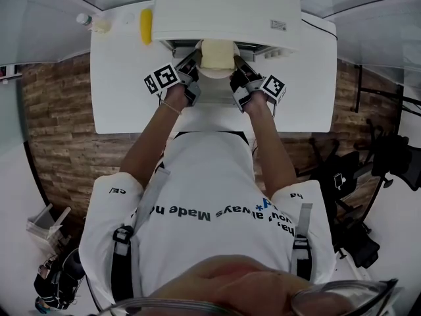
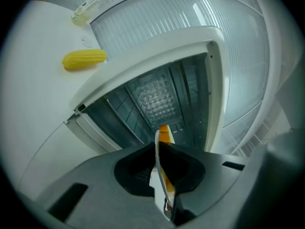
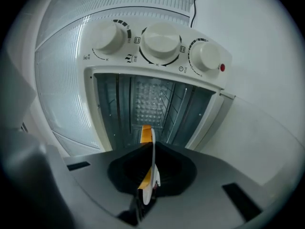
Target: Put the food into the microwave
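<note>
Both the left hand-held gripper (image 1: pixel 193 64) and the right hand-held gripper (image 1: pixel 239 68) clamp the plate (image 1: pixel 216 73) by its rim. Its pale food (image 1: pixel 217 52) is at the open mouth of the microwave (image 1: pixel 227 8).

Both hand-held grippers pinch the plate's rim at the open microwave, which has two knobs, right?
Not quite: the microwave has three knobs, shown in the right gripper view. The left hand-held gripper and right hand-held gripper do pinch the plate's rim.
</note>
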Available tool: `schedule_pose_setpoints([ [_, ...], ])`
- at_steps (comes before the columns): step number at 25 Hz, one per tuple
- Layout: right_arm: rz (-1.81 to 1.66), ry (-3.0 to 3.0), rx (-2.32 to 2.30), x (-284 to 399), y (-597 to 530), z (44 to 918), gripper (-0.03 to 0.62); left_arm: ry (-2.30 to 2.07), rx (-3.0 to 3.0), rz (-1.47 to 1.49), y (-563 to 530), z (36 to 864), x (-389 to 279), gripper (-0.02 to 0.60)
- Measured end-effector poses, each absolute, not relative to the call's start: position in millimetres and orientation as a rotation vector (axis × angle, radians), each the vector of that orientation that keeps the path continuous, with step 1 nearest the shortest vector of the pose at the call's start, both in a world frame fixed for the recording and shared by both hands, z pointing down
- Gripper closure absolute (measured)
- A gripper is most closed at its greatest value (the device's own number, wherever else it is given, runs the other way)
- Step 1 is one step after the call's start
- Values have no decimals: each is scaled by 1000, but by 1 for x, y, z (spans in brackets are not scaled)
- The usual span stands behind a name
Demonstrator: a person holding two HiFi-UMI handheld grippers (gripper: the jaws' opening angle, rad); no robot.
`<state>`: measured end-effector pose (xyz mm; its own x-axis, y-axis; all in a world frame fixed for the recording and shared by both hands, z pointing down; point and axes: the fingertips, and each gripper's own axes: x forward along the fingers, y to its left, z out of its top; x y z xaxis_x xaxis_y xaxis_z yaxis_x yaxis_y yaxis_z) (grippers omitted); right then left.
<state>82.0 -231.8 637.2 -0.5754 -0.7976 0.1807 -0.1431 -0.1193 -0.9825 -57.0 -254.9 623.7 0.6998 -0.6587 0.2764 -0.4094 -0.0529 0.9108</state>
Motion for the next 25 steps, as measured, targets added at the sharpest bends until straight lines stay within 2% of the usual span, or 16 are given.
schedule_pose_setpoints([
  [25, -1770, 1547, -1051, 88, -268, 675, 572, -929, 1576, -220, -269, 664, -59, 561],
])
